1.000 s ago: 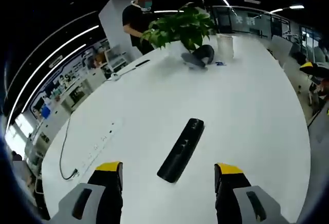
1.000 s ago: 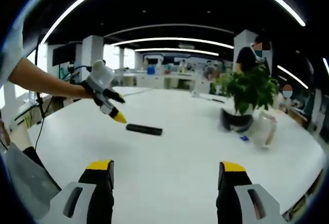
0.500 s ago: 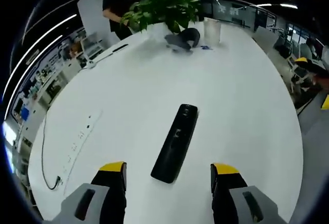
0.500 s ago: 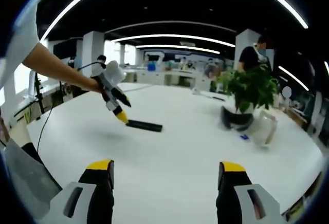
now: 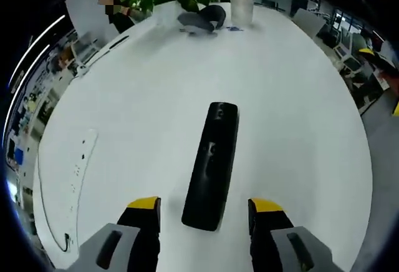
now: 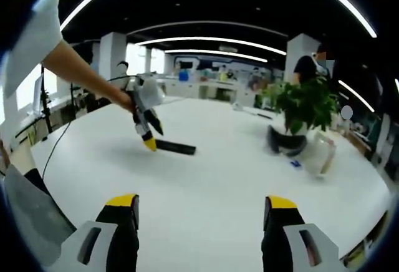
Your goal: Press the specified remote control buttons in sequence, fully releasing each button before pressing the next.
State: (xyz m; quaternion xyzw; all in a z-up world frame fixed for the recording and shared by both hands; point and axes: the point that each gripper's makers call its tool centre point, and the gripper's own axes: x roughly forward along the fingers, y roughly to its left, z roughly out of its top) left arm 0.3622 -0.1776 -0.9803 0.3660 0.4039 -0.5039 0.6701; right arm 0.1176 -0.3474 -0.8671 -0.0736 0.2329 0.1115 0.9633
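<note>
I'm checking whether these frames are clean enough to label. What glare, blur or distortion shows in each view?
Left gripper view: the remote is fairly sharp, the white table bright and bowed by the fisheye. Right gripper view: curved ceiling light strips, and the plant and left gripper look soft.

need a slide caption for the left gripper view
Open left gripper poised over the near end of a black remote control lying on a white table.
</note>
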